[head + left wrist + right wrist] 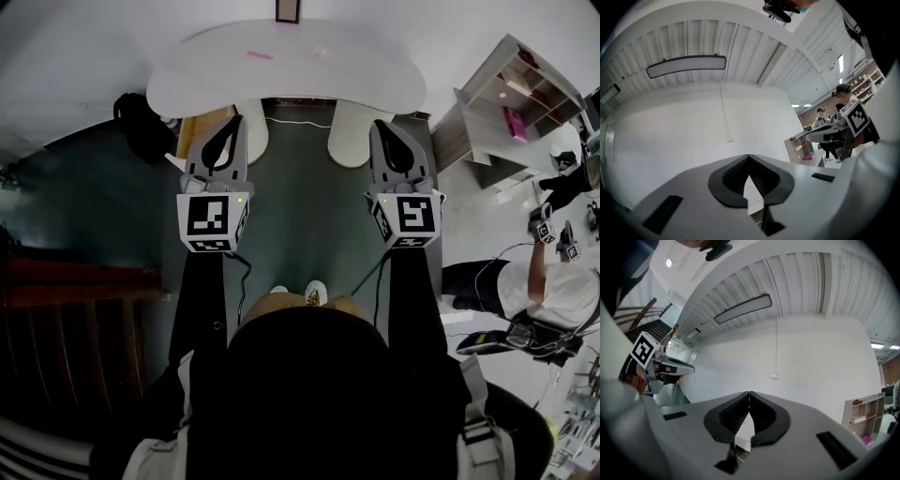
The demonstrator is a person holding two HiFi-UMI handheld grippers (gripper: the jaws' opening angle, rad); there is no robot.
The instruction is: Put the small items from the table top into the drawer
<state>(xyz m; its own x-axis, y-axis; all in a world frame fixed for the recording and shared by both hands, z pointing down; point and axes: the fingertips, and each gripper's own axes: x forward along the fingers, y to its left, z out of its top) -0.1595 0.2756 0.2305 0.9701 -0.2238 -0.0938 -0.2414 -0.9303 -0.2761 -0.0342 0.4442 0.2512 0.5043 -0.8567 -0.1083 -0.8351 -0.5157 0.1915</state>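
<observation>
A white curved table (281, 75) stands ahead of me on two rounded legs. On its top lies a small pink item (260, 54). A tan wooden part (202, 127) shows under the table's left side; I cannot tell whether it is the drawer. I hold both grippers level, short of the table's near edge. My left gripper (232, 127) is shut with nothing in it, and its pads meet at the tip (749, 157). My right gripper (382, 129) is also shut and empty (749, 393). Both gripper views look at the white wall beyond.
A wooden shelf unit (511, 103) stands at the right. Nearer on the right, another person (553, 281) holds grippers. A dark bag (141, 117) sits left of the table. A wooden staircase (56, 291) is at the far left.
</observation>
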